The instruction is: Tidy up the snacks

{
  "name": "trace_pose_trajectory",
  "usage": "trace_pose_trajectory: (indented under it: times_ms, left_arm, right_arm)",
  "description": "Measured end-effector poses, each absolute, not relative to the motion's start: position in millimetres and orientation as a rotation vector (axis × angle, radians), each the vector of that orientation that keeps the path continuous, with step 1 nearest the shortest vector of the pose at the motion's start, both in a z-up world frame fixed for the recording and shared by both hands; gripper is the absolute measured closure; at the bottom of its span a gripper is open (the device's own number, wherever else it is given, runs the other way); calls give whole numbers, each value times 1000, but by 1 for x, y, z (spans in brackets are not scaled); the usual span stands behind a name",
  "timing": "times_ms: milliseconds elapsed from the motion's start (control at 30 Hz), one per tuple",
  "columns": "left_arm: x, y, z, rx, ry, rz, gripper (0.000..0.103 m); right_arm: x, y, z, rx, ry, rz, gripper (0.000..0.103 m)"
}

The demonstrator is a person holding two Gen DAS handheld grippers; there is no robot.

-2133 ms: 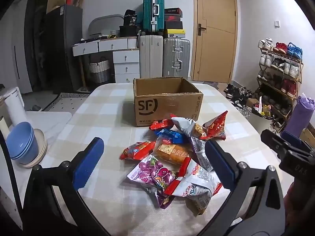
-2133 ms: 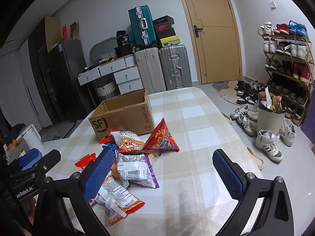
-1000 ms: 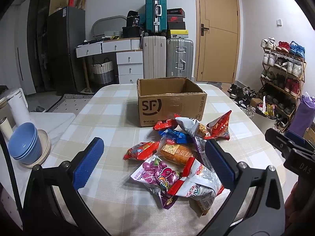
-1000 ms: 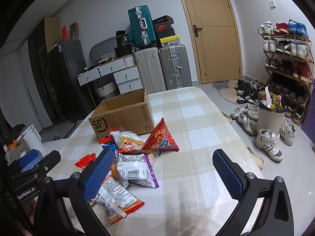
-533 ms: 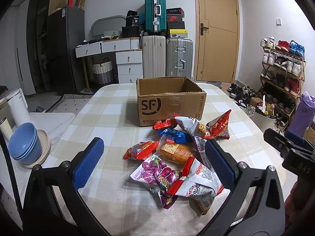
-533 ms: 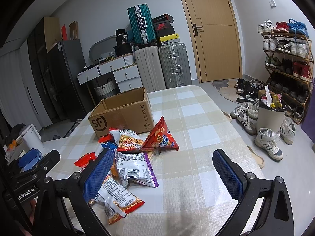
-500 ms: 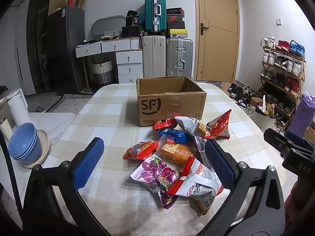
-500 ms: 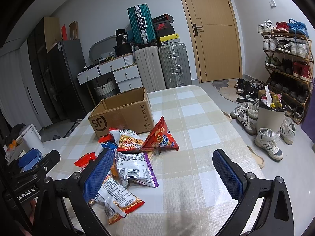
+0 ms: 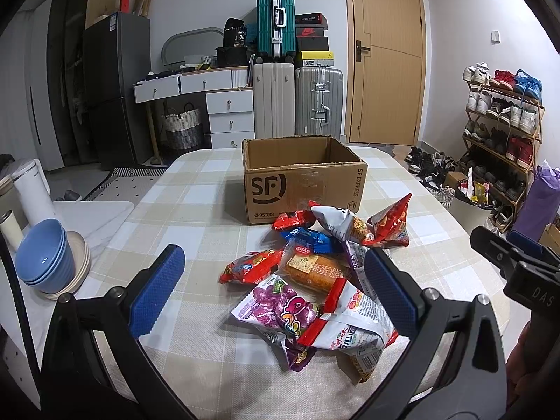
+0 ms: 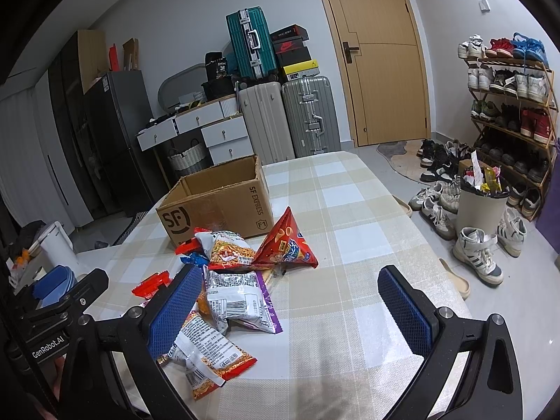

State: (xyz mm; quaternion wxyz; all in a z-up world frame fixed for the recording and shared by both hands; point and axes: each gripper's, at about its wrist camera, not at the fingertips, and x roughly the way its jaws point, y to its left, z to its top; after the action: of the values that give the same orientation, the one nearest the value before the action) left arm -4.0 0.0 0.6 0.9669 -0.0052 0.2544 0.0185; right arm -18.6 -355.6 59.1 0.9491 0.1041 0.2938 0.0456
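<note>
Two grippers hang above the near edge of the checked counter (image 9: 196, 350), each with its jaws spread wide and holding nothing. The left gripper (image 9: 273, 287) frames a purple candy bag (image 9: 280, 306) and a white-and-red packet (image 9: 350, 322) at the front of the snack pile. The right gripper (image 10: 297, 304) sits to the side, its left pad over a silver packet (image 10: 238, 297). Farther back in the pile lie an orange cake bar (image 9: 315, 269), a blue packet (image 9: 309, 239) and a red triangular chip bag (image 10: 287, 245). Behind the pile stands an open cardboard box (image 9: 301, 182), just touching the rearmost packets. Suitcases (image 9: 297, 101) line the far wall.
</note>
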Motion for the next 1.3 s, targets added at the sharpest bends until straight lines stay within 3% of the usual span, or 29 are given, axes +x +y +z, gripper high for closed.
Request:
trace_pose_trajectory:
  times_ms: [500, 833, 1033, 1167, 1300]
  left_arm:
    - [-5, 8, 0, -16, 503, 61, 1]
    - [20, 110, -2, -204, 619, 93, 1]
    - [23, 133, -11, -203, 660, 118, 1]
    - [25, 132, -16, -219, 692, 102, 1]
    - [28, 118, -21, -201, 732, 87, 1]
  right_arm:
    - [-17, -355, 54, 220, 616, 118, 1]
    - [1, -322, 33, 206, 749, 364, 1]
    - [-1, -253, 5, -67, 843, 488, 1]
    - [2, -219, -19, -238, 886, 502, 10]
    - [14, -215, -33, -237, 937, 507, 17]
